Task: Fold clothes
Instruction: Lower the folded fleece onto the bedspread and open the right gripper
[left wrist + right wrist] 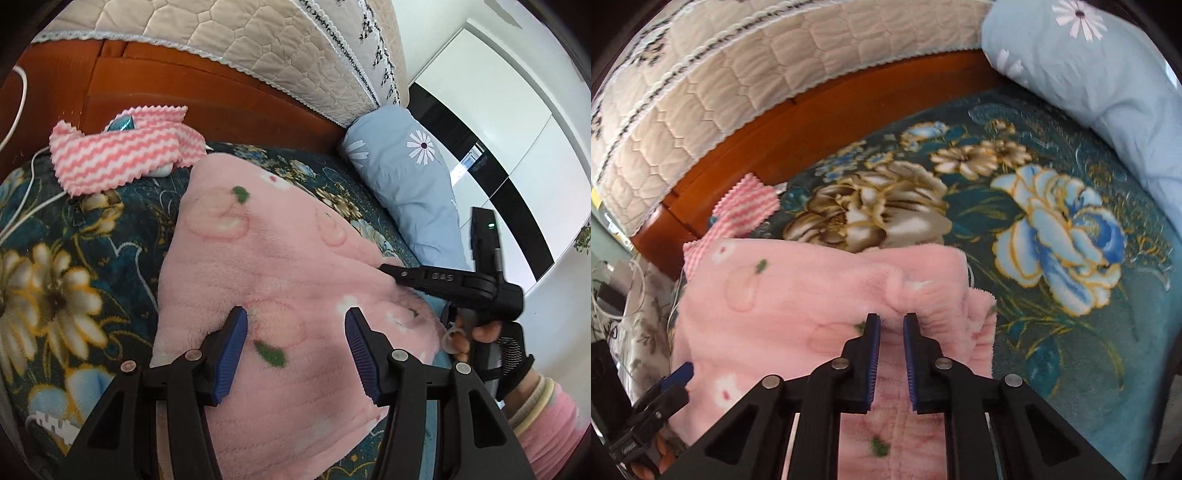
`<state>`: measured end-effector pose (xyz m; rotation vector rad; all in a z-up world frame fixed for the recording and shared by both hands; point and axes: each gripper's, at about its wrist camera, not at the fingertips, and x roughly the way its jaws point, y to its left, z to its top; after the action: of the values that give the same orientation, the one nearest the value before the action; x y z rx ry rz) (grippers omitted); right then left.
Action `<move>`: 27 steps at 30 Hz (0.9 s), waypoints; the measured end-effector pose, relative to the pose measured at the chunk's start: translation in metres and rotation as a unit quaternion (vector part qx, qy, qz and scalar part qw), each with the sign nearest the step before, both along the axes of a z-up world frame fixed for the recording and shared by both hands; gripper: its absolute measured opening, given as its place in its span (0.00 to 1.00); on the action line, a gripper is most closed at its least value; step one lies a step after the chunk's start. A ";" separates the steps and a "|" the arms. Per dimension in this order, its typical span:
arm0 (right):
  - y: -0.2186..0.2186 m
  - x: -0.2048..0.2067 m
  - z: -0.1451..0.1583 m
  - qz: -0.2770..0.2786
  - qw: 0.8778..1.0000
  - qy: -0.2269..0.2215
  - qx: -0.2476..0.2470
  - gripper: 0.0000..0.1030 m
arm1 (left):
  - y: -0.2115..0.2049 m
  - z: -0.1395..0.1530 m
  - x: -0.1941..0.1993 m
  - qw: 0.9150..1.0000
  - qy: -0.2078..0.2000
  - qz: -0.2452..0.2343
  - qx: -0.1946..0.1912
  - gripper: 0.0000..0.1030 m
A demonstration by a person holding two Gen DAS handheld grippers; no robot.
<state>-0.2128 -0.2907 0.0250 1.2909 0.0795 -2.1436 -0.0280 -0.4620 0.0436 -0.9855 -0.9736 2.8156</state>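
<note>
Pink fleece garment (pixel 280 266), printed w/ faint fruit outlines & green leaves, lies on the dark teal floral blanket (pixel 66 266) right under both grippers. Left gripper (pixel 295 321): jaws spread apart, blue pads hovering over the fleece, nothing pinched btwn them; cloth sits below & ahead of the tips. Right gripper (pixel 892 321): jaws nearly pressed together, pinching a raised ridge of the pink fleece btwn the blue pads; fabric bunches into wrinkles just ahead of & to the right of the tips. In the left wrist view the right gripper comes in from the right side, its tip on the garment's right edge, w/ a hand (pixel 476 336) in a pink sleeve (pixel 546 417) around its handle.

Beyond the left gripper, up & to its left: a pink-white zigzag cloth (pixel 122 155) resting at the blanket's far edge, next to an orange-brown wooden board (pixel 177 85). Above that, a beige quilted mattress (pixel 258 40). Ahead & to the right of both grippers: light blue pillow w/ daisy print (pixel 410 177). White cable (pixel 22 96) far left of the left gripper
</note>
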 end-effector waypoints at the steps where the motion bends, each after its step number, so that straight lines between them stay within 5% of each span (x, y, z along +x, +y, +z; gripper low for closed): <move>1: -0.001 -0.003 -0.004 -0.003 1.000 -0.008 0.004 0.11 | -0.001 -0.002 -0.001 1.000 -0.001 -0.001 0.005 0.54; 8: -0.003 -0.013 -0.014 -0.018 0.999 -0.040 0.016 0.07 | -0.006 -0.007 -0.001 1.000 0.003 -0.003 0.026 0.54; 17: 0.031 0.067 0.028 0.041 0.998 0.038 -0.011 0.13 | -0.005 -0.007 0.002 1.000 0.001 -0.001 0.023 0.54; 27: 0.048 0.069 -0.006 0.027 1.000 0.010 -0.013 0.11 | -0.005 -0.009 0.002 1.000 0.005 -0.002 0.023 0.54</move>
<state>-0.1435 -0.2427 0.0190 1.2393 0.0924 -2.1048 -0.0264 -0.4665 0.0346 -0.9670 -1.0286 2.7796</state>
